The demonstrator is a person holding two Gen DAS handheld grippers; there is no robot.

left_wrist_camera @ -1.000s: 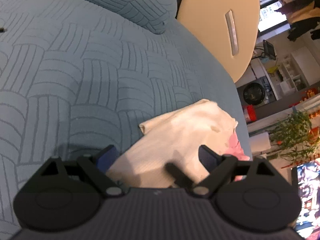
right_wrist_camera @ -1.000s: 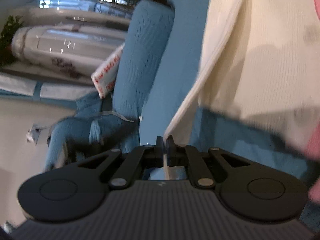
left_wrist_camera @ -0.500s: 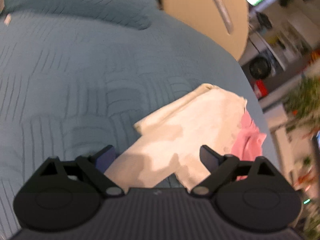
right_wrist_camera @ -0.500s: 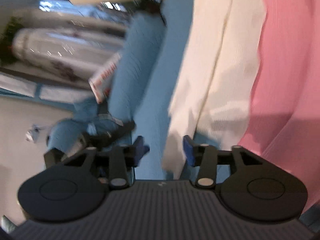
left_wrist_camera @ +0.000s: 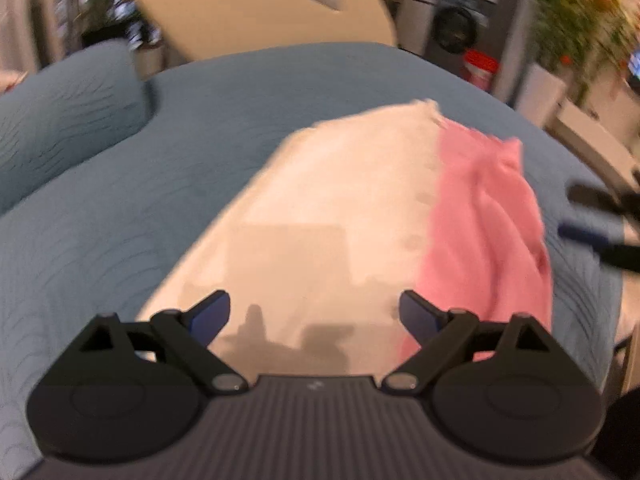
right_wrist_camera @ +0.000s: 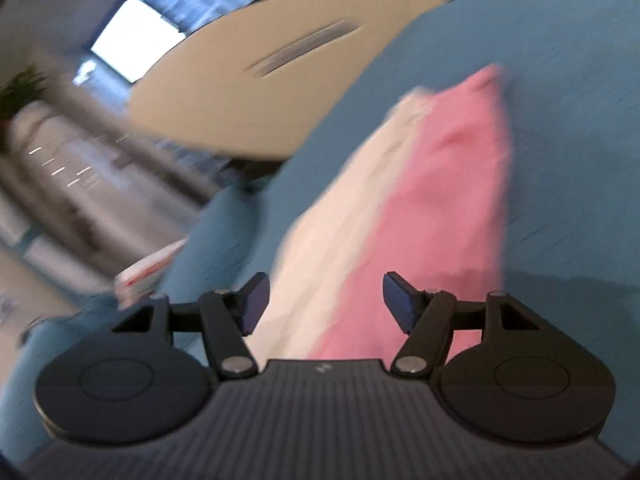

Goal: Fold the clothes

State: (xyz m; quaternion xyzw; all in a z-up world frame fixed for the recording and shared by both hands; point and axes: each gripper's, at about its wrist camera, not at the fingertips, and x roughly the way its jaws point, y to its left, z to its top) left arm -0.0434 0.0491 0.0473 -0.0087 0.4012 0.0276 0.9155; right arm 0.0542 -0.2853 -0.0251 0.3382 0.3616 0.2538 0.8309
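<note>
In the left wrist view, the left hand-held gripper [left_wrist_camera: 314, 316] fills the near edge at 6 o'clock, its blue-padded jaws standing wide apart with nothing pressed between them. Just beyond the pads lies the cream garment [left_wrist_camera: 332, 216], spread flat from the centre up toward 12 o'clock. Touching its right edge, a pink garment [left_wrist_camera: 488, 220] lies bunched in soft folds toward 2 o'clock. Both rest on the blue quilted bedspread [left_wrist_camera: 120, 216], which runs out to the left and rises into a pillow [left_wrist_camera: 68, 120] at 10 o'clock. At 3 o'clock the dark fingers of the right hand-held gripper [left_wrist_camera: 600, 220] show blurred over the cover, just beside the pink cloth. Farther off, a beige rounded headboard [left_wrist_camera: 260, 8] stands at 12 o'clock, with a washing machine [left_wrist_camera: 452, 28] and a leafy plant [left_wrist_camera: 580, 20] toward 1 and 2 o'clock.

In the right wrist view, the right hand-held gripper [right_wrist_camera: 324, 300] sits at 6 o'clock, its jaws opening, apart, gripping nothing. The cream garment [right_wrist_camera: 340, 220] and pink garment [right_wrist_camera: 448, 200] lie side by side just past the pads, reaching toward 1 o'clock on the bedspread [right_wrist_camera: 568, 120]. The headboard [right_wrist_camera: 256, 92] lies beyond at 11 o'clock, below a bright window [right_wrist_camera: 132, 36].
</note>
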